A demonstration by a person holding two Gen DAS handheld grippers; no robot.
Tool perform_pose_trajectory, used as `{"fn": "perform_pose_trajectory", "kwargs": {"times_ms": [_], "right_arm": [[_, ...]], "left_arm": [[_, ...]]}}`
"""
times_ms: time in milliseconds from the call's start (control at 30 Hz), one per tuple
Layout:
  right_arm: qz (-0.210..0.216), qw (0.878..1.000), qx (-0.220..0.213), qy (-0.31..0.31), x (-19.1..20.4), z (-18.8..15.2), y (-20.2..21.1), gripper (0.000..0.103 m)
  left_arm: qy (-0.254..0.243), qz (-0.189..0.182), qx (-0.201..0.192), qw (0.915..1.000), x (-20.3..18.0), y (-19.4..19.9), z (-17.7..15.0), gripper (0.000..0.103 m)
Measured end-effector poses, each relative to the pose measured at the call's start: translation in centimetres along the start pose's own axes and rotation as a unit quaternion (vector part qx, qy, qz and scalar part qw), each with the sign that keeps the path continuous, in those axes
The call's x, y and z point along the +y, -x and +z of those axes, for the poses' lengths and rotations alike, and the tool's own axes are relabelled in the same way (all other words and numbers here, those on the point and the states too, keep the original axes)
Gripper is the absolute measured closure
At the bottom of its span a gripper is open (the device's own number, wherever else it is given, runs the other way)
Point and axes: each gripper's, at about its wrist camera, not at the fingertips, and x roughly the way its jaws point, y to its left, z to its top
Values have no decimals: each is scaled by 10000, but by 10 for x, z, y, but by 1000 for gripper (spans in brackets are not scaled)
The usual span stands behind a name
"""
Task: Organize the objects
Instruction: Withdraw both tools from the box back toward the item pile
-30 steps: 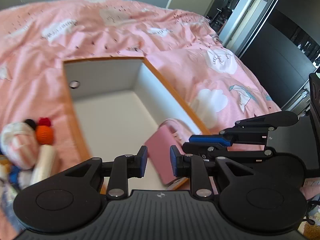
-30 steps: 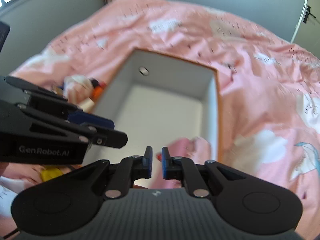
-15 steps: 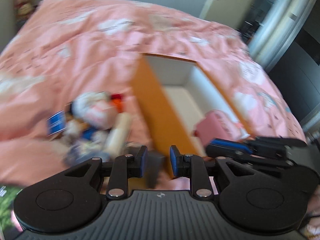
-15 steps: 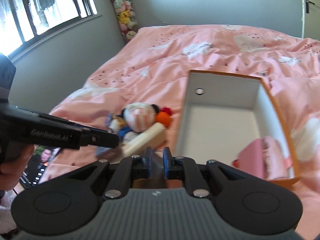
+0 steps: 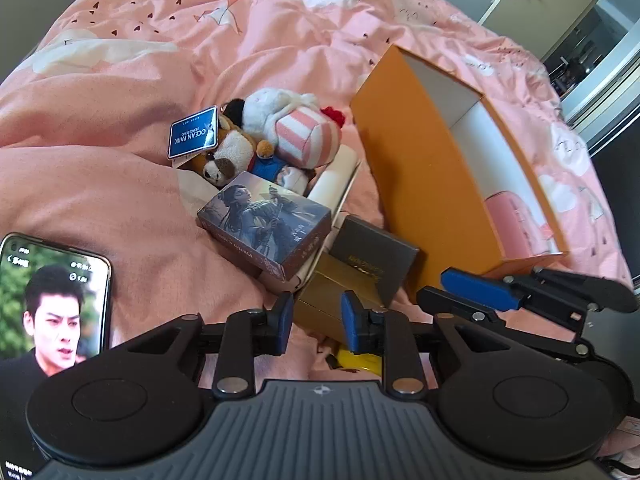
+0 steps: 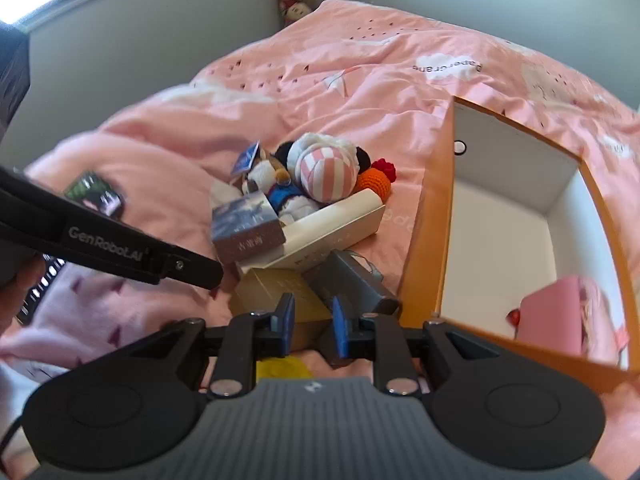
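Left wrist view
Your left gripper [image 5: 314, 322]: fingers apart, holding nothing, hovering over the gold box [image 5: 336, 300].
Pile: the picture box [image 5: 266, 222] lies on a cream tray [image 5: 338, 188]; the dark grey box [image 5: 374, 256] sits just beside the gold box, near the orange box's outer wall.
Soft toys: the striped plush [image 5: 302, 136] and the brown dog plush [image 5: 226, 156] lie at the far end of the pile — the dog carries a blue tag [image 5: 193, 137].
Orange box [image 5: 424, 172]: open, white inside, on the pink bed [image 5: 140, 80]; a pink case [image 5: 516, 224] lies in its near end.
Phone [image 5: 48, 312]: screen lit, on the bed at your left.

Right wrist view
Your right gripper [image 6: 314, 318]: fingers apart, empty, above the gold box [image 6: 280, 290] and dark grey box [image 6: 352, 280].
Orange box [image 6: 424, 248]: to your right, pink case [image 6: 554, 314] in its near corner.
Pile: striped plush [image 6: 326, 170] on top — an orange knitted ball [image 6: 374, 186] lies just beside it.
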Motion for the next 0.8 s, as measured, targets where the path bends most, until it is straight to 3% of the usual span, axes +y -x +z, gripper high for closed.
{"fn": "perform_pose_trajectory", "kwargs": {"times_ms": [100, 300, 433, 567, 800], "right_arm": [[-23, 9996, 137, 253, -3, 7, -8, 76], [-164, 9962, 332, 790, -7, 25, -29, 75], [-230, 9940, 384, 1002, -5, 37, -44, 75], [-337, 9927, 374, 1093, -5, 46, -56, 75], [-388, 9901, 468, 1268, -10, 55, -69, 75]], "left_arm": [[141, 90, -2, 9999, 2, -7, 5, 63], [915, 139, -261, 9954, 19, -9, 25, 39], [1525, 285, -404, 9871, 29, -16, 32, 34], [2086, 264, -278, 9772, 44, -30, 35, 33], [2795, -38, -131, 9600, 67, -52, 36, 20]]}}
